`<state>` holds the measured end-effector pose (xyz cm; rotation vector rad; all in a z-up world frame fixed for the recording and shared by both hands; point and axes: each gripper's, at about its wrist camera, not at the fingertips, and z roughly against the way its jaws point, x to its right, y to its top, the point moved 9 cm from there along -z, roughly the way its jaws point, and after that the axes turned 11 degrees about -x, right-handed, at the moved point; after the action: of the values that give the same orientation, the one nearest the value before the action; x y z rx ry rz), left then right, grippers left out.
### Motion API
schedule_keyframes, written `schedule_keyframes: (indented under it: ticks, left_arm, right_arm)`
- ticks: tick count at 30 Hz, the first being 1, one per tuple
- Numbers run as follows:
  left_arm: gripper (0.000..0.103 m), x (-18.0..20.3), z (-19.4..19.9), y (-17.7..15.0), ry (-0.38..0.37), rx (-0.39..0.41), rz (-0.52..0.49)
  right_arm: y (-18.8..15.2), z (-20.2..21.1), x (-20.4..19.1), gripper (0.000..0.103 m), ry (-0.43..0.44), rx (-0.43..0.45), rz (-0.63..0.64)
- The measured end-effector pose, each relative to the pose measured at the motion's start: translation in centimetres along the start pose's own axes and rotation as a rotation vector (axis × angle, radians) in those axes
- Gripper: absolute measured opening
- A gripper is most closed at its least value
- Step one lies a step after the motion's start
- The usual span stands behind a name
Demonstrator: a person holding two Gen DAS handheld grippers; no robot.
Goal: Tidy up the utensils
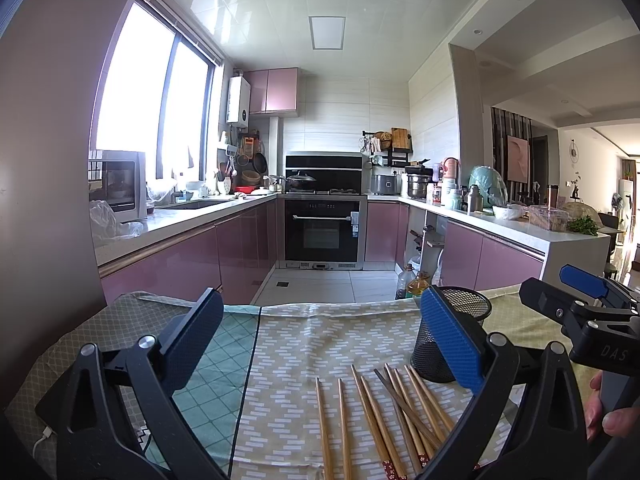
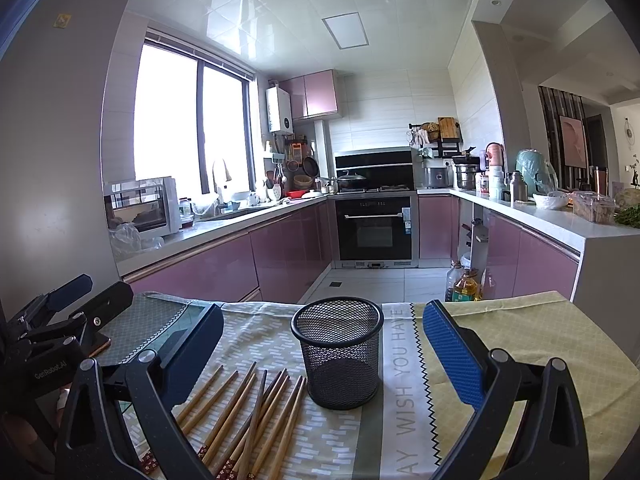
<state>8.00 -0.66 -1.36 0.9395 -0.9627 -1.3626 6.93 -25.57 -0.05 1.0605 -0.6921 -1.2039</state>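
Several wooden chopsticks (image 1: 384, 416) lie loose on the patterned tablecloth (image 1: 304, 340), tips pointing away from me. They also show in the right wrist view (image 2: 248, 416). A black mesh cup (image 2: 338, 354) stands upright and empty just right of them; in the left wrist view the cup (image 1: 464, 320) is partly hidden by a finger. My left gripper (image 1: 324, 344) is open above the chopsticks. My right gripper (image 2: 324, 340) is open with the cup between and beyond its fingers. The right gripper (image 1: 576, 300) shows at the right of the left wrist view, and the left gripper (image 2: 86, 294) at the left of the right wrist view.
The table's far edge (image 2: 280, 304) drops to a tiled kitchen floor. Oil bottles (image 2: 464, 284) stand on the floor beyond the edge. Pink cabinets (image 2: 224, 264), an oven (image 2: 374, 228) and crowded counters (image 2: 560, 220) lie further back.
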Motion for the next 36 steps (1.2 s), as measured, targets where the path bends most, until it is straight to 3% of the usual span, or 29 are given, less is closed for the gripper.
schedule_keyframes:
  ticks: [36]
  left_arm:
    - [0.097,0.21,-0.06,-0.3,-0.002,-0.005,-0.003]
  right_arm:
    - [-0.09,-0.19,0.02,0.097,0.004,-0.005,-0.006]
